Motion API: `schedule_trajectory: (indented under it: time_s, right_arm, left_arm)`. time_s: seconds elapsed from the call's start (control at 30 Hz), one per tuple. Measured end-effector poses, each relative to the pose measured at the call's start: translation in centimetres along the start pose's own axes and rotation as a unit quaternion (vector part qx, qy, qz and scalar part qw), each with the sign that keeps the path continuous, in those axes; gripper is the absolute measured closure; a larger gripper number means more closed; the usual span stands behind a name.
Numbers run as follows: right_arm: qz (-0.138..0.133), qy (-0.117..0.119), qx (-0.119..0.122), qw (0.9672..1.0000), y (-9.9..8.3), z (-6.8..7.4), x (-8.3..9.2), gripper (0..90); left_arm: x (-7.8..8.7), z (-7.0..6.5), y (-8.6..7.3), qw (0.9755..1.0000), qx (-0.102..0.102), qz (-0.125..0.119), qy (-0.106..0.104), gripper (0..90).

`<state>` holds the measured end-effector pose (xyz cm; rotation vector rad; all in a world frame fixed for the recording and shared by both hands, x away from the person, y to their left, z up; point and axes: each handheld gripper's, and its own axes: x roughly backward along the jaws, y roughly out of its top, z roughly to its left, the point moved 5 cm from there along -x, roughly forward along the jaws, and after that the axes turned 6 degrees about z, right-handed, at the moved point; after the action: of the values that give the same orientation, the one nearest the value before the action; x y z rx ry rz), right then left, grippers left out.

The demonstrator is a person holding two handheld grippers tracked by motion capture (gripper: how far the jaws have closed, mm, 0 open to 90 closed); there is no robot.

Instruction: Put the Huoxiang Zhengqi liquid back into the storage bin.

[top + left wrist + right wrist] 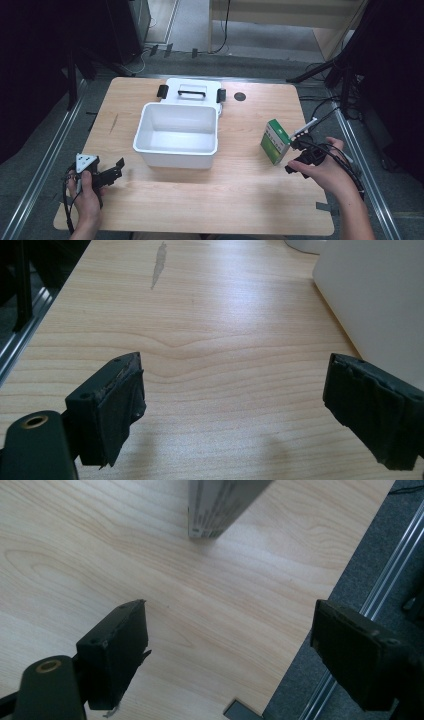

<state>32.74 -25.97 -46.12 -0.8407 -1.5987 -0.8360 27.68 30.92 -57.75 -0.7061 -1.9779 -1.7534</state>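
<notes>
A white tub (pixel 177 135) sits in the middle of the wooden table (pixel 210 195). Everything else is easy to place from that tub.

Behind the tub, touching its far edge, lies a white lid (pixel 192 90) with a black handle and two black clips.

To the right of the tub, a little way off, stands a green and white box (pixel 276 141). It stands on end and leans a bit. In the right gripper view the box (pixel 220 505) is at the top, grey on the side that faces the camera, and its bottom end rests on the table (pixel 100 555).

The right tongs (pixel 295 152) are just past the box, on the side away from the tub, and close to the box. A hand (pixel 327 170) holds them near the right edge of the table. In the right gripper view the right tongs (pixel 230 655) are spread wide, with nothing between them. The box is ahead of them and apart from them.

The left tongs (pixel 119 170) are in front of the tub and to its left, near the tub's front left corner. A hand (pixel 87 192) holds them low over the table. In the left gripper view the left tongs (pixel 235 410) are spread wide too, with bare wood between them. The white wall of the tub (pixel 375 300) is just beside the right-hand jaw.
</notes>
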Motion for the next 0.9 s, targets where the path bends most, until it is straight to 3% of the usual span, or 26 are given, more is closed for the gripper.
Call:
schedule_trajectory:
  time_s: [0.13, 0.33, 0.9]
  right_arm:
    - [-0.003, -0.003, -0.009, 0.9999, 0.8, 0.0, 0.5, 21.5]
    - [0.015, -0.003, -0.009, 0.9998, 2.4, 0.1, 0.8, 26.0]
    - [0.026, 0.003, -0.011, 0.9996, 5.7, 0.3, 1.4, 31.4]
  left_arm:
    - [0.0, 0.0, 0.0, 1.0, -0.002, 0.001, 0.001, 10.5]
    - [0.0, 0.0, 0.0, 1.0, -0.002, 0.002, 0.0, 10.4]
    - [0.0, 0.0, 0.0, 1.0, -0.003, 0.004, 0.0, 10.4]
